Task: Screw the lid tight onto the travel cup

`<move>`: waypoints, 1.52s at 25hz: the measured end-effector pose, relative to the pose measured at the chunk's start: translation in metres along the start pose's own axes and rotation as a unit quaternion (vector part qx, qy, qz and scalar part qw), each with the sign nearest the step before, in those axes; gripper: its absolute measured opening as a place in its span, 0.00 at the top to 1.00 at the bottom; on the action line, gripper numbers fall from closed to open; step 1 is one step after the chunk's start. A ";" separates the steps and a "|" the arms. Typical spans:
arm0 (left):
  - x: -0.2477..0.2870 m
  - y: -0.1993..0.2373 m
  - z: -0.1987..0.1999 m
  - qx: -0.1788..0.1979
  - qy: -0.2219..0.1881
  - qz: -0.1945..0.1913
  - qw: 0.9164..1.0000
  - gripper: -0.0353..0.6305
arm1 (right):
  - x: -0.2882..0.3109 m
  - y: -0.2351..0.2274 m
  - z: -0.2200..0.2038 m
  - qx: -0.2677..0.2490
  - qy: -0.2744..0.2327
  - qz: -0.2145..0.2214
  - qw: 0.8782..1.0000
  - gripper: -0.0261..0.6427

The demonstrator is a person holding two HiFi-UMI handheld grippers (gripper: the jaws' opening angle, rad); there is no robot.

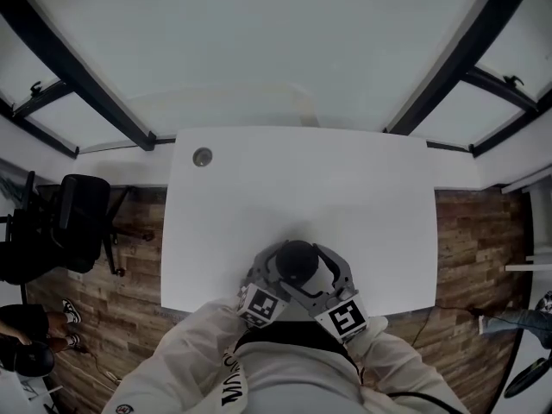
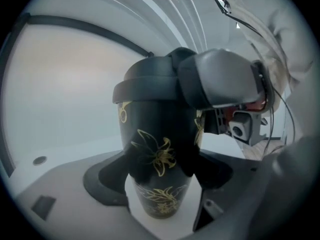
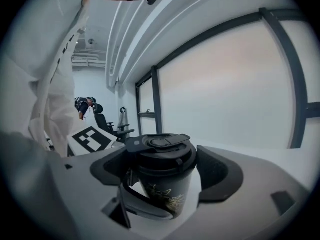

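A black travel cup (image 2: 157,134) with gold flowers stands near the front edge of the white table (image 1: 345,188). Its black lid (image 3: 162,146) sits on top. My left gripper (image 2: 161,164) is shut on the cup's body, a dark pad pressed against each side. From the other side my right gripper (image 3: 162,170) is shut on the lid, and one of its grey fingers (image 2: 220,79) wraps round the lid's rim. In the head view the lid (image 1: 297,261) shows between the left gripper (image 1: 274,276) and the right gripper (image 1: 323,276). The cup's base is hidden there.
A round grommet (image 1: 202,156) is set in the table's far left corner. A black office chair (image 1: 78,214) stands on the wooden floor to the left, with a person's feet (image 1: 69,317) beside it. Frosted glass panels with dark frames rise behind the table.
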State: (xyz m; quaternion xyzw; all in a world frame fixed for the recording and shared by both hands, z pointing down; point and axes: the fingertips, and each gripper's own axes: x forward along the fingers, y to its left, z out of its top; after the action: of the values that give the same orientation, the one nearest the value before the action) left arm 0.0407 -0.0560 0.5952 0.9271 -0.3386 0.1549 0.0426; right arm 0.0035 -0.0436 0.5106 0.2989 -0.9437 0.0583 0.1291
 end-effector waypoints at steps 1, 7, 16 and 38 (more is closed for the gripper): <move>0.000 0.001 0.001 -0.003 -0.001 0.013 1.000 0.37 | 0.000 -0.001 0.001 0.005 -0.005 -0.018 1.000 0.37; 0.001 0.004 -0.002 -0.022 -0.007 0.078 0.997 0.37 | -0.003 -0.003 0.002 0.030 -0.027 -0.102 0.994 0.37; 0.001 -0.001 -0.007 -0.013 0.003 0.029 0.999 0.37 | -0.014 0.001 0.010 0.054 -0.042 -0.046 0.997 0.38; -0.011 -0.013 -0.009 0.072 0.027 -0.217 0.973 0.37 | 0.000 0.015 -0.009 -0.122 0.116 0.302 0.938 0.38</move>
State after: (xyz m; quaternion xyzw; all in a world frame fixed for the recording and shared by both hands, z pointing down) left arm 0.0390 -0.0372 0.6008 0.9746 -0.1163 0.1909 0.0171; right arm -0.0033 -0.0293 0.5184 -0.0270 -0.9678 0.0132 0.2499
